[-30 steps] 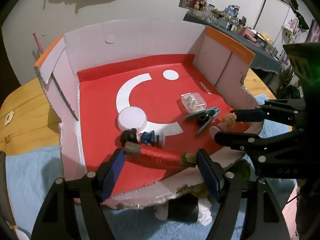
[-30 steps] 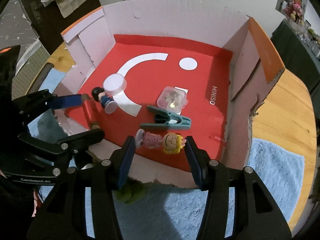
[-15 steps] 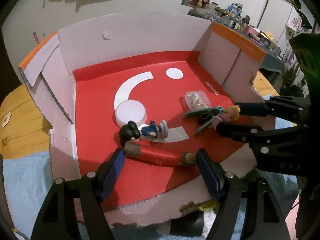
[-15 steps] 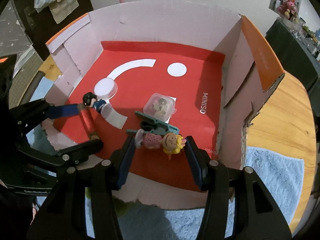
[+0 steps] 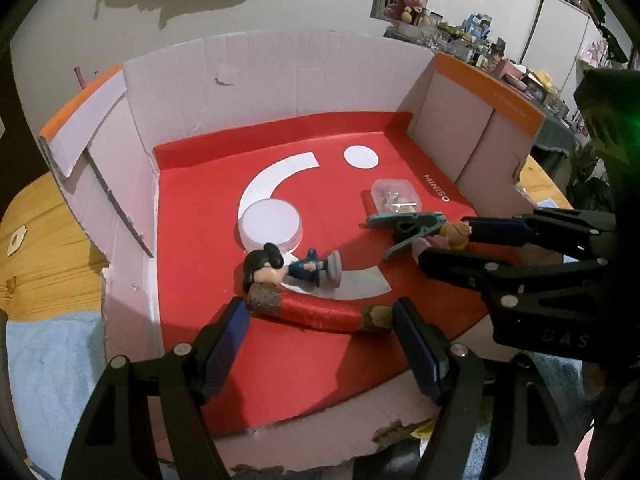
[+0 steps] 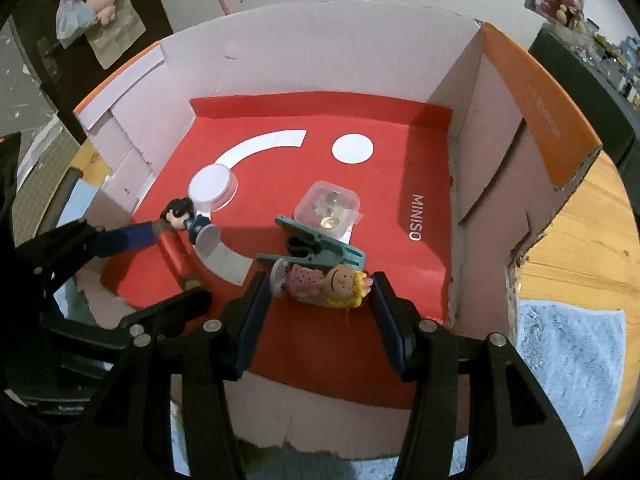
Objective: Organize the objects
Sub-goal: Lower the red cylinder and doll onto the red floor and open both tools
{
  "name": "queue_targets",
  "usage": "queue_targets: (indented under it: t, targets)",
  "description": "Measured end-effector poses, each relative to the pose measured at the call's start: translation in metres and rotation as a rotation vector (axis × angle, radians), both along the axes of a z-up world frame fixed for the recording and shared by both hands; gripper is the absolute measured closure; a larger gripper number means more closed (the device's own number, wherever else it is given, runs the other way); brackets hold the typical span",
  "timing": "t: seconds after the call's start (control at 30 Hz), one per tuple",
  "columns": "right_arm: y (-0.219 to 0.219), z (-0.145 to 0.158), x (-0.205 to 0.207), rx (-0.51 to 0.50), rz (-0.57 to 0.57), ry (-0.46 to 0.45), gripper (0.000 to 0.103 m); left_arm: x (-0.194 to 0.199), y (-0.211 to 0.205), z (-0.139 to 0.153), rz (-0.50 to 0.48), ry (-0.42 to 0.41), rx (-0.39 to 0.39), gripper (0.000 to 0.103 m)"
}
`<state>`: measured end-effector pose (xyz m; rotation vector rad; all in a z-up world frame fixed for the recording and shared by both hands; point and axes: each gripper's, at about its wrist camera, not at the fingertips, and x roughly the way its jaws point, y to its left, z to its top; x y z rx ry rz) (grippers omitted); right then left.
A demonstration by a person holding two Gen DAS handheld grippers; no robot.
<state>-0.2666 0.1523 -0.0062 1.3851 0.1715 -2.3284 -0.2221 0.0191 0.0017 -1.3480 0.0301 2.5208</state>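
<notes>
My left gripper (image 5: 320,320) is shut on a red-wrapped stick (image 5: 320,313) with bark ends, held crosswise low over the red floor (image 5: 192,248) of the cardboard box. A dark-haired figurine (image 5: 292,266) lies just beyond the stick. My right gripper (image 6: 316,288) is shut on a blonde doll in a pink dress (image 6: 324,280), held crosswise over the box floor (image 6: 392,176), touching a teal clothespin (image 6: 316,246). The right gripper also shows in the left wrist view (image 5: 444,246), and the left gripper in the right wrist view (image 6: 176,260).
In the box are a white round lid (image 5: 271,225) and a clear plastic case of small metal parts (image 6: 327,208). The box walls (image 5: 280,76) stand on three sides; the near wall is torn low. Blue cloth (image 6: 568,360) and wooden table (image 6: 580,240) surround it.
Both grippers have moved forward and deeper into the box with their objects. The doll now sits against the clothespin, and the stick lies close to the dark-haired figurine.
</notes>
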Motion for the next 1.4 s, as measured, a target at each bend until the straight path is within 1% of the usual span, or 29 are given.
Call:
queue_targets:
  t: [0.87, 1.1, 1.23, 1.33, 1.37, 1.4]
  targets:
    - [0.002, 0.002, 0.002, -0.029, 0.008, 0.002, 0.053, 0.001, 0.001, 0.0, -0.003, 0.004, 0.008, 0.027]
    - [0.003, 0.007, 0.007, -0.043, 0.012, 0.019, 0.047, 0.005, 0.002, 0.003, -0.004, 0.012, 0.005, 0.027]
    - [0.005, 0.01, 0.01, -0.057, 0.008, 0.029, 0.047, 0.009, 0.001, 0.006, -0.003, 0.022, 0.006, 0.027]
    - [0.006, 0.014, 0.014, -0.066, 0.007, 0.04, 0.044, 0.012, 0.0, 0.009, 0.001, 0.029, 0.01, 0.027]
    - [0.007, 0.017, 0.016, -0.067, 0.005, 0.048, 0.041, 0.013, -0.001, 0.01, 0.002, 0.032, 0.011, 0.027]
    - [0.007, 0.018, 0.017, -0.066, 0.003, 0.056, 0.036, 0.014, -0.001, 0.012, 0.004, 0.036, 0.012, 0.026]
